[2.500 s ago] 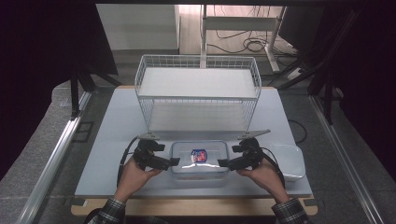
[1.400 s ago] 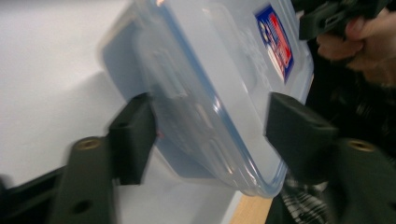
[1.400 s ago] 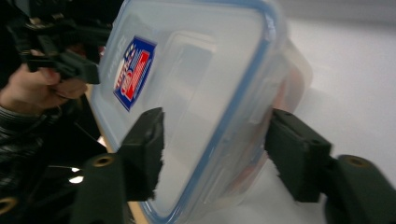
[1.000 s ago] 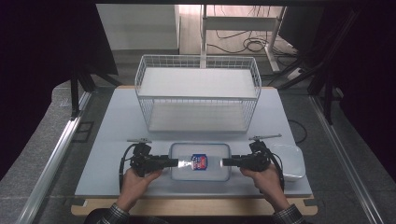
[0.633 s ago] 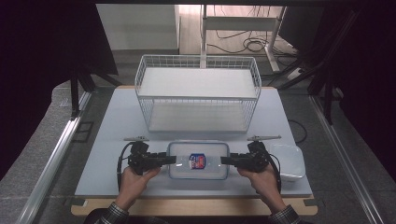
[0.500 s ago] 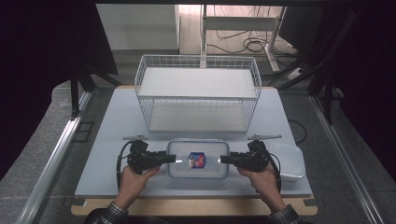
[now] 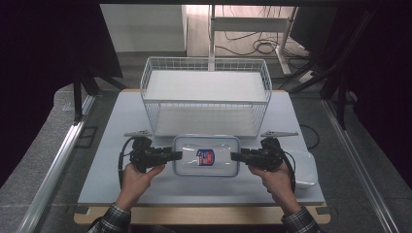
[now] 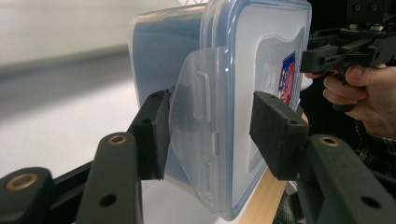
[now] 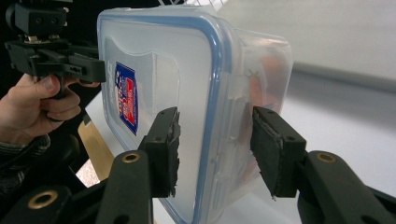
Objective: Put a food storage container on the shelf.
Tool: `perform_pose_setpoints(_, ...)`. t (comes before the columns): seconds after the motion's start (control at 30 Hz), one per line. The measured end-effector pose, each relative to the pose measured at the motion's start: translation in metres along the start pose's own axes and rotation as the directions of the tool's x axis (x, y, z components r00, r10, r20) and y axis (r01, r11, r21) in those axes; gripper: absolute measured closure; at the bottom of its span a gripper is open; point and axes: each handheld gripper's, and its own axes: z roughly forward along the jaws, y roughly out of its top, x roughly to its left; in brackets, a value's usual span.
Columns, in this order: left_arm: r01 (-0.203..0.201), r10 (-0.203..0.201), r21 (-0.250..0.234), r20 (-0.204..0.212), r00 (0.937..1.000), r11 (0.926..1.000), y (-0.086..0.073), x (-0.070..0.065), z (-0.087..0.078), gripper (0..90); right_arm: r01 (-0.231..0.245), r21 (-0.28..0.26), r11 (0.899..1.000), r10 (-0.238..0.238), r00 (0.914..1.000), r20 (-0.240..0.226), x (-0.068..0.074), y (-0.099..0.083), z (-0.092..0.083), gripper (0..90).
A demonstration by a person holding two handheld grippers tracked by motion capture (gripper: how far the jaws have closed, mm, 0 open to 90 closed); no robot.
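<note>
Two hand-held grippers are set on one clear plastic box (image 7: pixel 206 156), one at each short end. The left hand-held gripper (image 7: pixel 176 155) is closed across the end at nine o'clock, its pads (image 8: pixel 152 135) seen in the left gripper view on either side of the lid's latch flap; whether both pads press hard cannot be told, but the end is clasped between them. The right hand-held gripper (image 7: pixel 236 156) is clamped over the end at three o'clock, with one pad (image 9: pixel 164 149) on the lid and the other on the box's wall.

The box sits at the near middle of the surface (image 7: pixel 111 126), with its blue-rimmed lid on and a small sticker (image 7: pixel 206 157) on top. It appears to be raised slightly off the surface, though the gap cannot be seen for certain from above. Something reddish shows dimly through the wall in the right gripper view.

As judged from this, the two-handed grasp is done and the lift looks only just begun. A white wire basket (image 7: pixel 206 97) stands empty at twelve o'clock, just beyond the box; carrying the box up and over its rim and setting it inside would seem to be what is left. A white lid-like tray (image 7: pixel 306 167) lies at three o'clock beside the right hand, untouched.
</note>
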Motion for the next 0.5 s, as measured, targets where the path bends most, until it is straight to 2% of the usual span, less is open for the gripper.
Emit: perform_pose_setpoints(0.5,-0.051,0.051,-0.043,-0.016,0.9986,0.9977,0.045,-0.010,-0.013,49.1,0.048,-0.048,0.998,-0.048,0.9988,0.001,0.008,0.044,-0.011,53.4)
